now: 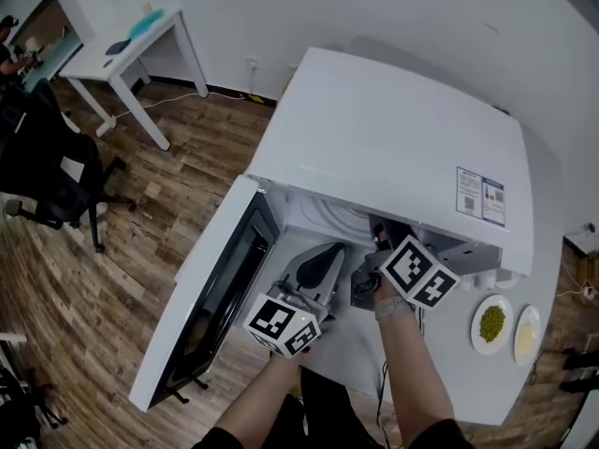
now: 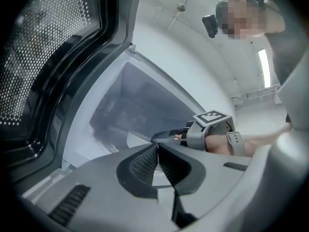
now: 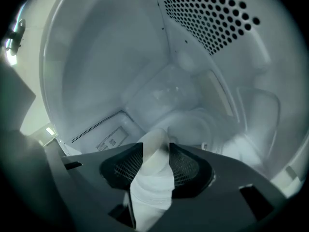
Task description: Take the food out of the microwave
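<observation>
Two forearms enter the head view from 6 o'clock, the left forearm and the right forearm, and each hand carries one gripper, two in all. The left gripper is held level in front of the opening. Its jaws are pressed together with nothing between them. At its 2 o'clock, the right gripper is tipped slightly downward, with its tips inside the oven.

In the right gripper view its jaws stand wide apart around the rim of one white dish, which fills the gap between the pads. What lies on that dish cannot be made out, so any food still inside is unseen.

There is one microwave, white, standing on a white table. Its door is swung open toward 8 o'clock. The cavity wall is pale, with a perforated panel at 1 o'clock.

Two plates sit side by side on the table at 4 o'clock in the head view, clear of the oven. The nearer plate holds green food. The second plate holds yellowish food.

Farther off are one black office chair at 9 o'clock and one white desk at 10 o'clock.
</observation>
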Motion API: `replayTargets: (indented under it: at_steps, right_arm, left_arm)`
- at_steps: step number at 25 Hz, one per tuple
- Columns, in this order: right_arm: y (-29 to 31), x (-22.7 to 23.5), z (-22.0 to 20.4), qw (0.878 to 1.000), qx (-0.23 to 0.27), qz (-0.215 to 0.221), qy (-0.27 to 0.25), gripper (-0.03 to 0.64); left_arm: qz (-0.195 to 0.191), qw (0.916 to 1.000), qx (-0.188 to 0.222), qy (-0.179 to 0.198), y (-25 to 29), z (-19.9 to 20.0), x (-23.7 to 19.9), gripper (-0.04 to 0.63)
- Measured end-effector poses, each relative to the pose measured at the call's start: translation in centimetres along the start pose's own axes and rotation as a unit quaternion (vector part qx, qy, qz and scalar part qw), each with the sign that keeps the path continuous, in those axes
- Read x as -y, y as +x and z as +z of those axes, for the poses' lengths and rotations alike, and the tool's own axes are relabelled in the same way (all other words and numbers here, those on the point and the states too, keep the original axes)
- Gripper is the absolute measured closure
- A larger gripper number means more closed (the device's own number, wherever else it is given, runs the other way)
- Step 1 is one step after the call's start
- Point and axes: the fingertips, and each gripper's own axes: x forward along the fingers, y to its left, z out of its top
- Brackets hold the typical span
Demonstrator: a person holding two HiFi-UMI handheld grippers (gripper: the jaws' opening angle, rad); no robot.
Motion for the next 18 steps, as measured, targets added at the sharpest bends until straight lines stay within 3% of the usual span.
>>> replayTargets:
  at_steps: [7, 13, 18]
  right_arm:
    - [0.0, 0.1, -0.1, 1.0, 0.0, -0.004, 0.023, 0.459]
    - [-0.6, 0.4, -0.1, 1.0, 0.01, -0.013, 0.026, 0.56]
    - [-1.2, 0.5, -0.3, 1.0, 0.017, -0.017, 0.018, 0.568]
  left_arm:
    - [0.001, 1.0, -0.002, 0.0, 0.1, -0.2, 0.0, 0.585]
    - [0.003, 1.0, -0.004, -0.002, 0.1, -0.2, -0.2, 0.584]
    - [0.016, 0.9997, -0.017, -0.006, 0.1, -0.5, -0.7, 0.584]
